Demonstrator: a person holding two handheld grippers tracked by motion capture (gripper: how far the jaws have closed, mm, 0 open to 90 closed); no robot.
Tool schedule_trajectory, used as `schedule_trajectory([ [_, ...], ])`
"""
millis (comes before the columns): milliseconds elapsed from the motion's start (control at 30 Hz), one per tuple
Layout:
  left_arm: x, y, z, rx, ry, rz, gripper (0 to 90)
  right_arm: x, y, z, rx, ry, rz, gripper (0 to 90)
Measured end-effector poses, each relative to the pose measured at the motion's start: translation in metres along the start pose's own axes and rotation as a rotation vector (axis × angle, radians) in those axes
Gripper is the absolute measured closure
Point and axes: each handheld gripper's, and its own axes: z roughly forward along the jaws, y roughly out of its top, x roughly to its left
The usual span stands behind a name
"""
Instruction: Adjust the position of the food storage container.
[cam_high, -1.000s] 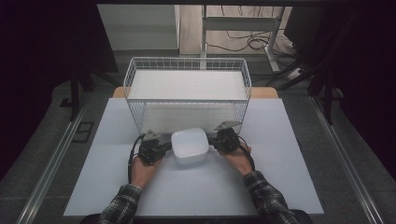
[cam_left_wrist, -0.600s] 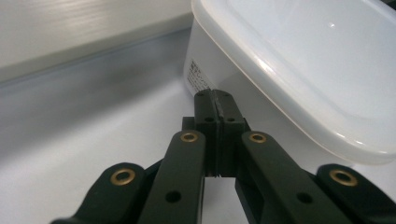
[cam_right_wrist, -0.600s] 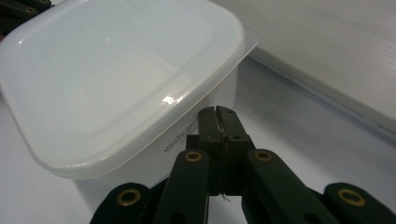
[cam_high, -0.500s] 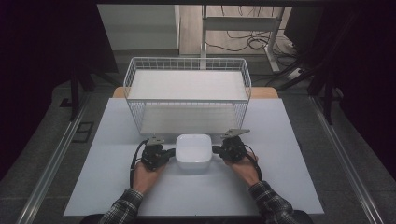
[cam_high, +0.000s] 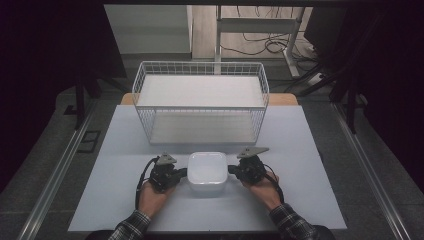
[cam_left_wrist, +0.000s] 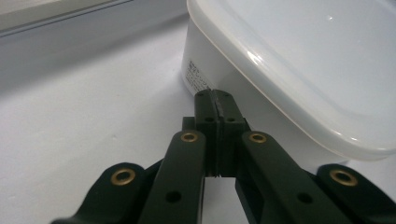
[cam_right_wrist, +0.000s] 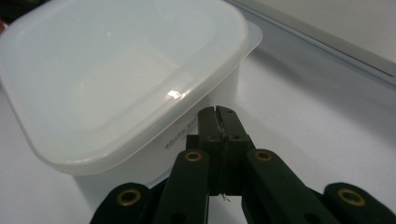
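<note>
The white square lidded plastic container (cam_high: 206, 172) sits on the desk (cam_high: 300, 150) between both closed, empty tongs: left tongs (cam_high: 184, 172) and right tongs (cam_high: 231, 170) press its opposite sides, equally near.

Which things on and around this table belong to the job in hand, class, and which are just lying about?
In the job:
- white lidded box
- left gripper, shut, at the box's side
- right gripper, shut, at its other side
- wire basket, likely

Just lying about:
- cables on the floor beyond the table
- metal stand
</note>
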Motion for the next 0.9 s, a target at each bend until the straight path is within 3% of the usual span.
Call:
schedule_trajectory([
  [33, 0.001, -0.001, -0.003, -0.005, -0.015, 0.006, 89.9, 0.001, 0.000, -0.001, 0.000, -0.004, -0.004, 89.0],
  [100, 0.001, -0.001, -0.008, -0.010, 0.006, 0.017, 88.0, 0.002, 0.000, -0.003, -0.002, -0.007, -0.003, 88.8],
  [133, 0.002, -0.001, -0.013, -0.012, 0.039, 0.035, 85.4, 0.004, 0.000, -0.008, -0.014, -0.038, -0.022, 87.1],
  [167, 0.005, -0.003, -0.022, -0.041, 0.028, 0.032, 82.1, 0.004, -0.001, -0.012, -0.020, -0.050, -0.029, 85.8],
  [233, 0.006, -0.004, -0.026, -0.054, 0.026, 0.023, 77.2, 0.004, -0.003, -0.015, -0.029, -0.046, -0.021, 83.7],
  [300, 0.005, -0.007, -0.030, -0.059, 0.043, 0.028, 64.6, 0.003, -0.007, -0.022, -0.046, -0.040, -0.010, 79.7],
  [400, 0.001, -0.014, -0.035, -0.073, 0.060, 0.046, 49.6, 0.004, -0.011, -0.036, -0.087, -0.050, -0.027, 67.5],
  [467, 0.000, -0.016, -0.036, -0.072, 0.067, 0.049, 46.0, 0.004, -0.012, -0.039, -0.095, -0.052, -0.032, 64.2],
  [500, -0.001, -0.017, -0.037, -0.072, 0.071, 0.048, 37.4, 0.005, -0.016, -0.045, -0.107, -0.063, -0.031, 55.4],
  [533, -0.001, -0.018, -0.038, -0.072, 0.063, 0.047, 37.4, 0.005, -0.016, -0.045, -0.107, -0.063, -0.031, 55.4],
  [567, -0.001, -0.021, -0.040, -0.070, 0.049, 0.047, 31.0, 0.003, -0.020, -0.049, -0.120, -0.064, -0.014, 47.8],
  [600, -0.001, -0.021, -0.040, -0.070, 0.049, 0.047, 28.7, 0.003, -0.020, -0.049, -0.120, -0.064, -0.014, 47.8],
  [633, -0.002, -0.023, -0.042, -0.070, 0.041, 0.051, 26.2, 0.002, -0.023, -0.052, -0.132, -0.058, -0.002, 39.0],
  [700, -0.002, -0.024, -0.043, -0.069, 0.037, 0.053, 23.5, 0.002, -0.024, -0.053, -0.137, -0.057, -0.002, 36.0],
  [733, -0.002, -0.026, -0.044, -0.068, 0.036, 0.052, 16.2, 0.002, -0.027, -0.054, -0.145, -0.049, -0.001, 27.3],
  [800, -0.002, -0.028, -0.045, -0.064, 0.036, 0.061, 11.7, 0.002, -0.028, -0.055, -0.151, -0.042, 0.001, 24.3],
  [867, -0.003, -0.030, -0.045, -0.061, 0.047, 0.073, 9.3, 0.002, -0.032, -0.054, -0.153, -0.034, 0.008, 14.3],
  [900, -0.003, -0.030, -0.044, -0.057, 0.052, 0.080, 9.3, 0.002, -0.032, -0.054, -0.153, -0.034, 0.008, 14.3],
])
